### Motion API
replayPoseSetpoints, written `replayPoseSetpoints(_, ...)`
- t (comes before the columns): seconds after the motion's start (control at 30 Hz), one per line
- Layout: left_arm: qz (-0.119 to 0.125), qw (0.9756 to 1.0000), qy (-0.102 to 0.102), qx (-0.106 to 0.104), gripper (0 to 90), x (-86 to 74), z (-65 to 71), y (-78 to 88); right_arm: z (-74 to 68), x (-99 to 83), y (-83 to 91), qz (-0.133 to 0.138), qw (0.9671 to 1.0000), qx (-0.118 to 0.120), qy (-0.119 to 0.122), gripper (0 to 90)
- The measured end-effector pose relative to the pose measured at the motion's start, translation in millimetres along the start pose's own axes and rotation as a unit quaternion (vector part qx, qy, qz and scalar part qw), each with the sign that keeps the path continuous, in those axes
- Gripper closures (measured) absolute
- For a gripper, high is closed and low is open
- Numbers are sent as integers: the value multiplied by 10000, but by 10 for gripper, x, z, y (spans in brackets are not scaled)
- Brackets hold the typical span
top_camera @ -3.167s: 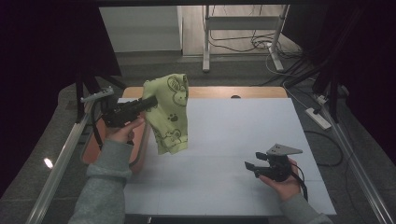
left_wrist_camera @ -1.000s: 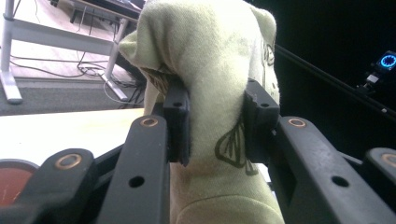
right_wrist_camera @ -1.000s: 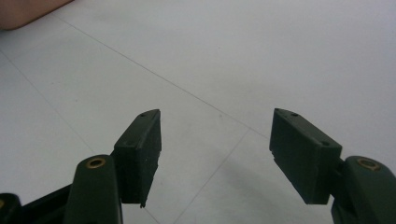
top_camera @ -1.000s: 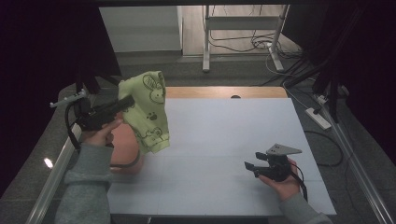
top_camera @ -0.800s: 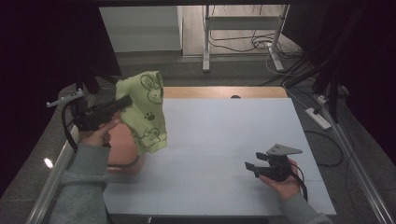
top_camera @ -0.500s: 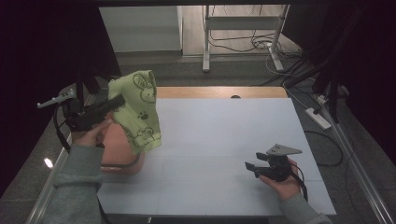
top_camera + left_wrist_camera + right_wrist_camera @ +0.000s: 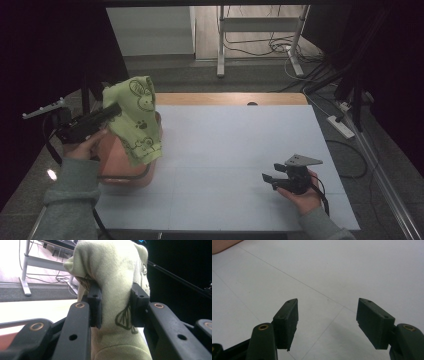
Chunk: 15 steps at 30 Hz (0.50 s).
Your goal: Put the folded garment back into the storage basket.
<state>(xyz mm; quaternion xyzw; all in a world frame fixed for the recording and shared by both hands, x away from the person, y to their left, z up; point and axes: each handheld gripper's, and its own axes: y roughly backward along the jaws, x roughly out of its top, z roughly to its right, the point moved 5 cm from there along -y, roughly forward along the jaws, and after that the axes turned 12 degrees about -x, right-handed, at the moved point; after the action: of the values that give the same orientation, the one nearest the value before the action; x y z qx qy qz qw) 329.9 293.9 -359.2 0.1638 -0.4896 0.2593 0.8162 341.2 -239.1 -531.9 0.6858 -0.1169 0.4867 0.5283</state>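
The left gripper (image 7: 107, 114) is up at the far left edge of the counter (image 7: 240, 150), and its fingers (image 7: 95, 302) are clamped on a pale green cloth (image 7: 136, 117). Look down the left gripper view: both black pads bite into a thick fold of that cloth (image 7: 112, 285), which bulges up over them and runs on down between the gripper's arms. There's a dark line drawing printed on the fabric, right by the pad on the right side of that view.

From the high view, the cloth hangs clear of the counter, draped down from the fingers, with a rabbit face and paw prints showing on it. Its lower end dangles in front of a salmon-coloured tub (image 7: 125, 167) that sits at the counter's left edge, under and just behind the cloth. Whether the hem touches the tub's rim, I can't tell from here. The person's left hand (image 7: 82, 147) grips the gripper's body, grey sleeve (image 7: 67, 200) coming in from the bottom.

Over on the near right, the right gripper (image 7: 267, 180) sits low over the counter in the person's right hand (image 7: 302, 197), well apart from the cloth. Its fingers (image 7: 287, 320) stand wide apart with nothing between them, just bare white counter and a couple of thin seam lines beneath.
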Motion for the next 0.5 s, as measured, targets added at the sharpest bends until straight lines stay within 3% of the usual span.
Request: replayPoseSetpoints(0.5, -36, 9999, 128, 104, 673, -110, -169, 149, -6, -3, -9, -11, 10000, -13, 3, 352)
